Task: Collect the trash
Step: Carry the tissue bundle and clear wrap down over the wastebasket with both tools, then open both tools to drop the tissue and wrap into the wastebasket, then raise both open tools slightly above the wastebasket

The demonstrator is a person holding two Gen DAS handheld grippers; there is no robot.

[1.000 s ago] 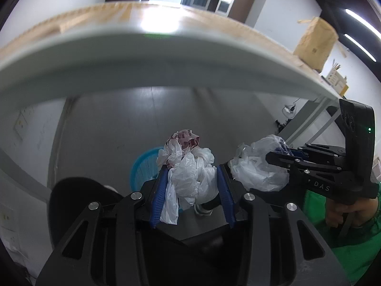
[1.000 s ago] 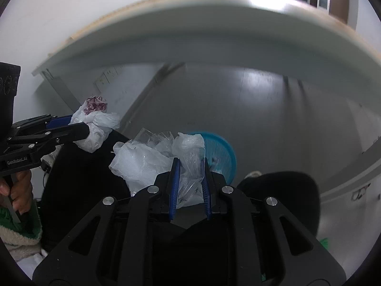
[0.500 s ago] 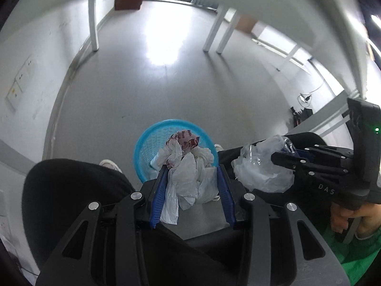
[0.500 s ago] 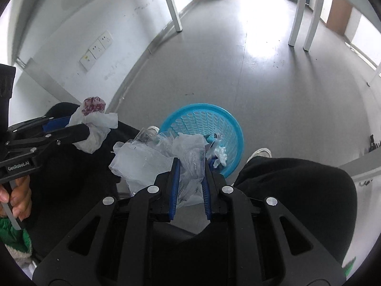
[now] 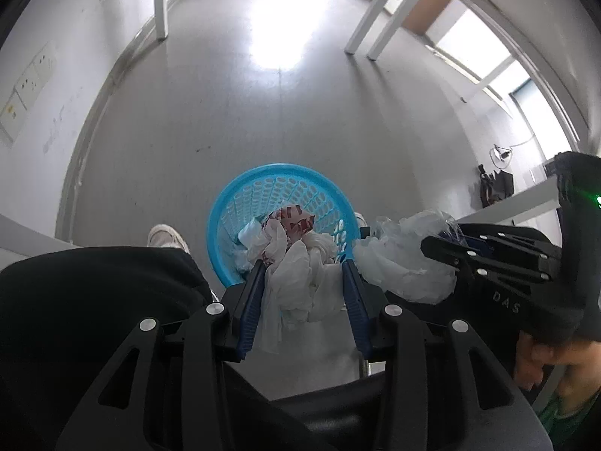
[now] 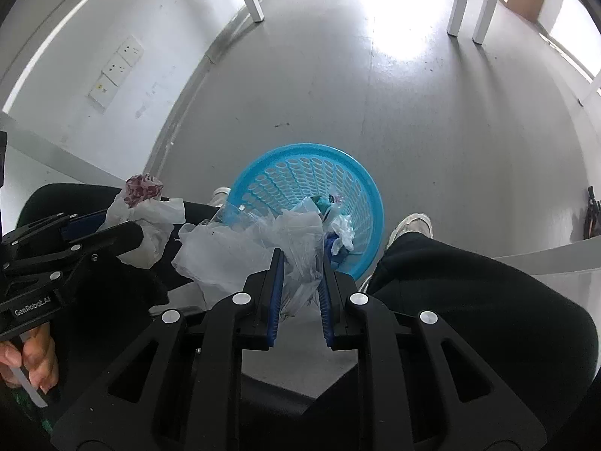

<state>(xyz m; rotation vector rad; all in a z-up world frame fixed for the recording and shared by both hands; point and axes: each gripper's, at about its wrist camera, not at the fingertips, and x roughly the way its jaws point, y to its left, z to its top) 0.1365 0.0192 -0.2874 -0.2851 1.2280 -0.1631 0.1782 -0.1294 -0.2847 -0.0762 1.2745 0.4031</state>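
Left fingers [image 5: 259, 282] clamping white wad [image 5: 300, 278], right fingers [image 6: 278, 267] pinching clear plastic [image 6: 233, 255], blue basket [image 6: 360, 176] below

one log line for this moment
phase: carry to bin | left gripper: shut on white bag | right gripper: shut on clear bag | blue basket: on floor below, some trash inside
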